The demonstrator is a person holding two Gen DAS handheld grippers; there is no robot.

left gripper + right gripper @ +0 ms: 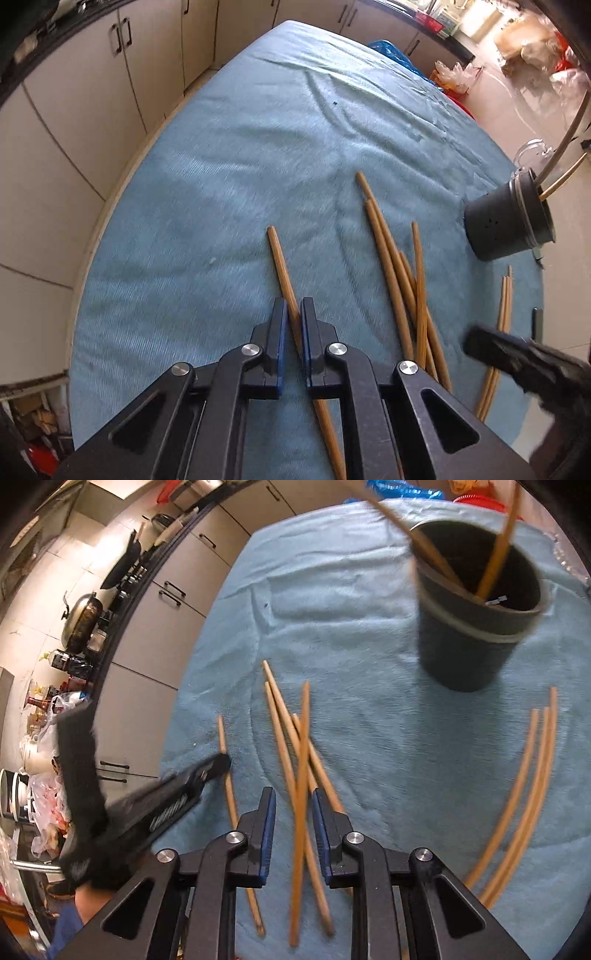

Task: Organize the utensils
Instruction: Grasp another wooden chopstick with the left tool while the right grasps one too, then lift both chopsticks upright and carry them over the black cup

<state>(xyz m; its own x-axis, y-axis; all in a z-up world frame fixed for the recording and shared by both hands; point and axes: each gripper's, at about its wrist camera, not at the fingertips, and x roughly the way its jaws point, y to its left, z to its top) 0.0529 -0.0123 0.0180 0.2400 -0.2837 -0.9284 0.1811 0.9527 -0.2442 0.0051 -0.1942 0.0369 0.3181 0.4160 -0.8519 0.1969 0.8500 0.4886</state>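
Several wooden chopsticks lie on a blue cloth (229, 177). My left gripper (294, 312) has its jaws nearly closed around a single chopstick (280, 258) that lies apart to the left of a crossed pile (402, 280). My right gripper (294, 805) is open, with the crossed pile (301, 760) between its fingers; I cannot tell whether it touches them. A dark cup (476, 602) stands ahead right and holds chopsticks; it also shows in the left wrist view (509, 221). Three more chopsticks (524, 794) lie at the right.
White cabinets (85, 96) run along the left of the table. A counter with a wok and bottles (81, 620) stands beyond the table's left edge. A glass jug (532, 151) stands behind the cup. Plastic bags lie on the floor at the far right.
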